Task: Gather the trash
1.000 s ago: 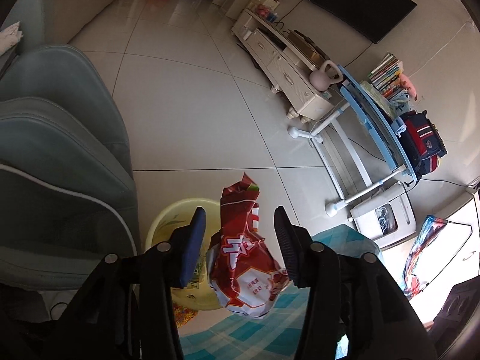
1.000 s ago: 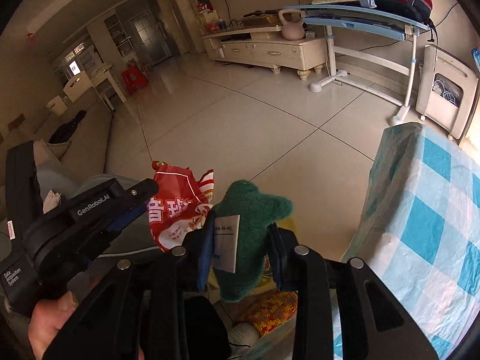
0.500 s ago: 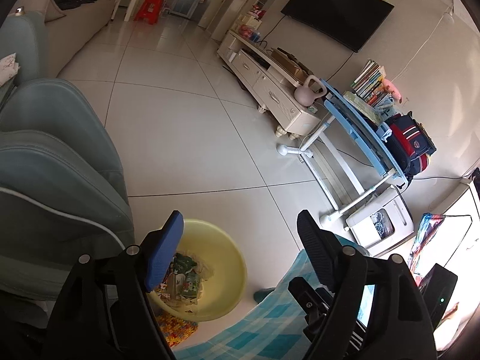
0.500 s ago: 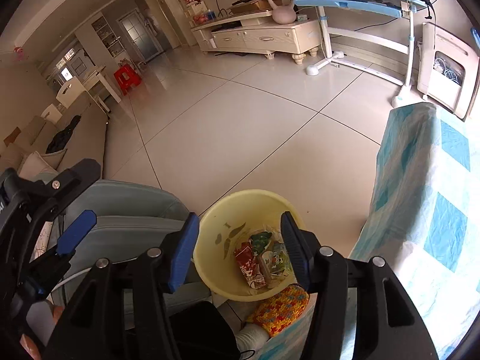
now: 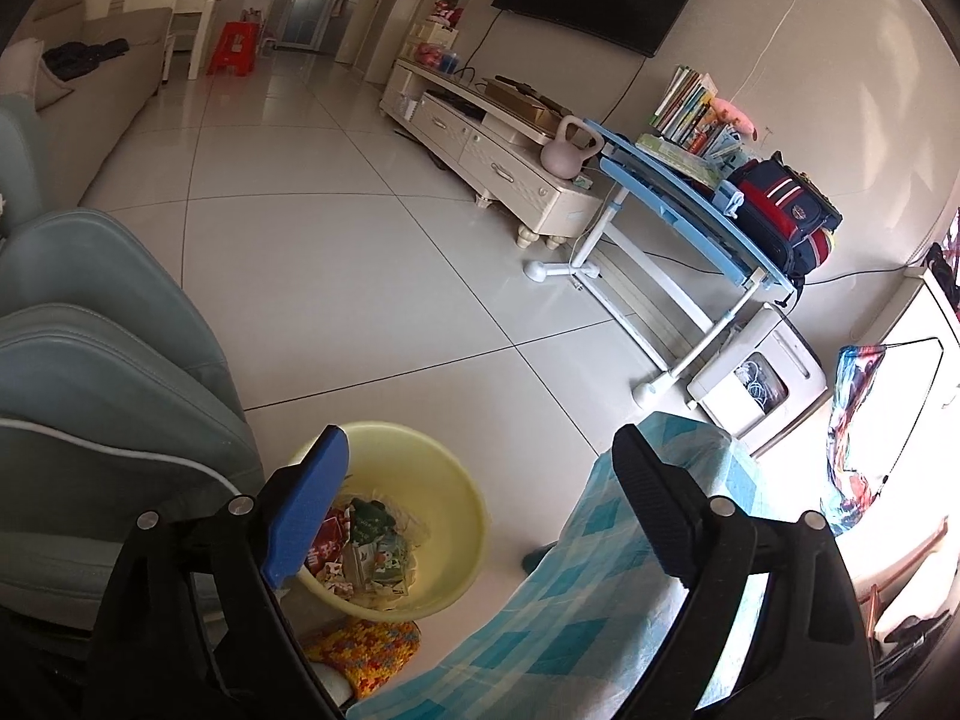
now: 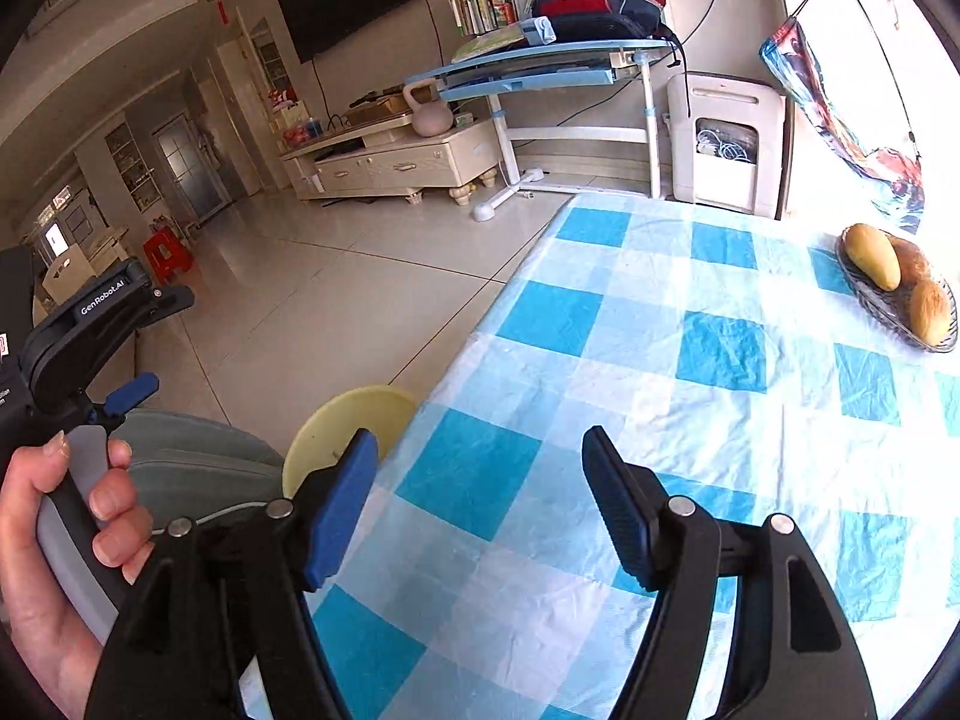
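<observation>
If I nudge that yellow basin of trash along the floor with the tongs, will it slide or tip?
The yellow basin looks like thin plastic on glossy tile, so it would probably slide easily. It is wide and shallow, so tipping seems unlikely. The wrappers inside look light, so it may skid further than intended, and a crocheted mat lies against its near side.

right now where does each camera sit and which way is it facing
Left wrist: on the left gripper, angled down at the yellow basin of trash beside the table edge; its opening, empty fingers show.
Right wrist: on the right gripper, angled down over the checked tablecloth toward the fruit basket; its opening fingers and the left hand show.
Shared: basin, tablecloth, blue desk.
</observation>
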Available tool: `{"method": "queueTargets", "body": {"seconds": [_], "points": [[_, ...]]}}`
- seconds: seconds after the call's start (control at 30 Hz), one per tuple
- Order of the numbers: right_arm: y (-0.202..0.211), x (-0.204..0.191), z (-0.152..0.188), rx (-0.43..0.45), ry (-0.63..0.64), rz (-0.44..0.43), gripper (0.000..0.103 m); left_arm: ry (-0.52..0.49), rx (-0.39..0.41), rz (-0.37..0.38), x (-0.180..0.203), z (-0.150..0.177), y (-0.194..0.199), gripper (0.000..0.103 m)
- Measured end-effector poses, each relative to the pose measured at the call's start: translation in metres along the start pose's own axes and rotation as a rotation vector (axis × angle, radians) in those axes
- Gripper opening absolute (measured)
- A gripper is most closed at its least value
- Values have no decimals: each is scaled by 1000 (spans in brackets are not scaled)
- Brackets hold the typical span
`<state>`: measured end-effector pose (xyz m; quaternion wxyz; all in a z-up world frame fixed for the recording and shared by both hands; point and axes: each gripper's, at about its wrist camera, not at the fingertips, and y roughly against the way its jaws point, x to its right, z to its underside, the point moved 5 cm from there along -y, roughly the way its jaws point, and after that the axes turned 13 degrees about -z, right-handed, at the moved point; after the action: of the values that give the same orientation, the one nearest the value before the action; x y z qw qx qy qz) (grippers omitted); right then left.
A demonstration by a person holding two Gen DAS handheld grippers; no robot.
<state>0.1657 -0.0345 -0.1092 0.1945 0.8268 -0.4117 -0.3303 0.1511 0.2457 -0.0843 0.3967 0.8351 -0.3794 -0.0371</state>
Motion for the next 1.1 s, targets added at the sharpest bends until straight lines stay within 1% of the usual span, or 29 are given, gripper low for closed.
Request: {"method": "queueTargets", "body": {"seconds": [0.17,0.37,0.43,0.7,0.9,1.1], "points": [[16,28,11,25,-55,62,70,-110,18,29,21,11,12,88],[25,44,32,38,-115,91,70,-197,11,63,38,23,22,90],[26,47,33,39,-131,92,70,-216,10,74,42,26,25,91],[32,44,36,55,-94,116,71,-305,14,122,62,39,39,92],[40,40,39,79,-76,130,72,-400,37,162,81,54,54,94],[64,34,35,145,-47,163,72,-493,49,216,101,69,74,96]]}}
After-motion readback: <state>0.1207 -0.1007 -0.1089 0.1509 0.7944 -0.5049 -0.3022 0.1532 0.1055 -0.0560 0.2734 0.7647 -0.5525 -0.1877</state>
